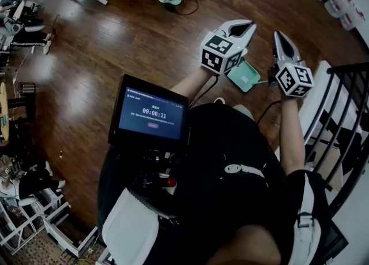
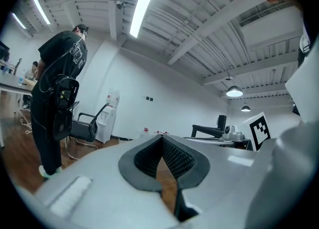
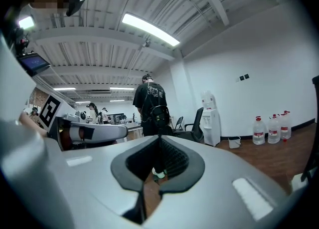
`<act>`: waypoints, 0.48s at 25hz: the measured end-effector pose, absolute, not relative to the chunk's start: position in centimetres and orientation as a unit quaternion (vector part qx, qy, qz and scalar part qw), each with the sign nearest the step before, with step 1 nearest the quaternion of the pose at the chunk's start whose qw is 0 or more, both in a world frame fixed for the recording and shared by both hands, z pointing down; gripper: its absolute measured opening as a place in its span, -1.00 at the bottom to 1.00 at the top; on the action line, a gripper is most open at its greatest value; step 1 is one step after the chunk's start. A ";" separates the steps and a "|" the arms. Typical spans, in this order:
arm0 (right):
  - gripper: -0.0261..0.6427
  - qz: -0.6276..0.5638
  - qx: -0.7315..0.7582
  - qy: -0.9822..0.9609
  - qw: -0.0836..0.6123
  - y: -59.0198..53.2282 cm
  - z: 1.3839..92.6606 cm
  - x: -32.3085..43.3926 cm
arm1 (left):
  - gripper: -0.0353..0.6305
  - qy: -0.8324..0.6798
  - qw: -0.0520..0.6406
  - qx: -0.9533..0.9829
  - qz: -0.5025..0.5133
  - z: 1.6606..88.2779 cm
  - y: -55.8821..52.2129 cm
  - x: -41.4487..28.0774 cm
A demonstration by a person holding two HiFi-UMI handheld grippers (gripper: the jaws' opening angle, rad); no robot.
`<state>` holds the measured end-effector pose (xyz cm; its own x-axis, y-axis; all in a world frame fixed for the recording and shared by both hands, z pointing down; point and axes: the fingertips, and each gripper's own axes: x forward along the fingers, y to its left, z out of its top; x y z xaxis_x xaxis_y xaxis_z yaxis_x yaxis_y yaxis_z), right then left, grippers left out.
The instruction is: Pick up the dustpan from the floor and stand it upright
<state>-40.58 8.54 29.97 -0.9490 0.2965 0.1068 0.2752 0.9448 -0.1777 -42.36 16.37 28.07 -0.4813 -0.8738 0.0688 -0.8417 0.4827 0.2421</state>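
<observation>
Green dustpan [image 1: 244,77] lies on the wood floor [image 1: 115,44], below and btwn both grippers in head view, partly hidden behind the L gripper's marker cube. L gripper [image 1: 247,26] [image 2: 162,138]: fingers together, nothing in them, pointing level into the room. R gripper [image 1: 280,36] [image 3: 159,138]: fingers together too, empty, just beside the L one. Neither touches the pan. Person in black [image 2: 56,98] [image 3: 152,104] stands further off, w/ water bottles [image 3: 272,128] by the wall.

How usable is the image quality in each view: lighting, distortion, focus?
Head view: dim, fisheye-bent, yet the green dustpan reads clearly. Left gripper view: strong fisheye, dark corners, ceiling light blown out. Right gripper view: same curvature, near foreground soft, room sharp.
</observation>
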 end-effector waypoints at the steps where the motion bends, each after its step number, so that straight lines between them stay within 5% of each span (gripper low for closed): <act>1: -0.91 0.077 -0.150 -0.983 0.069 8.8 30.0 -40.8 | -0.83 -0.858 0.089 0.498 -0.088 28.0 16.6 -42.5; 12: -0.91 0.058 -0.176 -0.980 0.074 10.1 29.8 -42.6 | -0.83 -0.867 0.084 0.478 -0.110 28.0 17.4 -43.4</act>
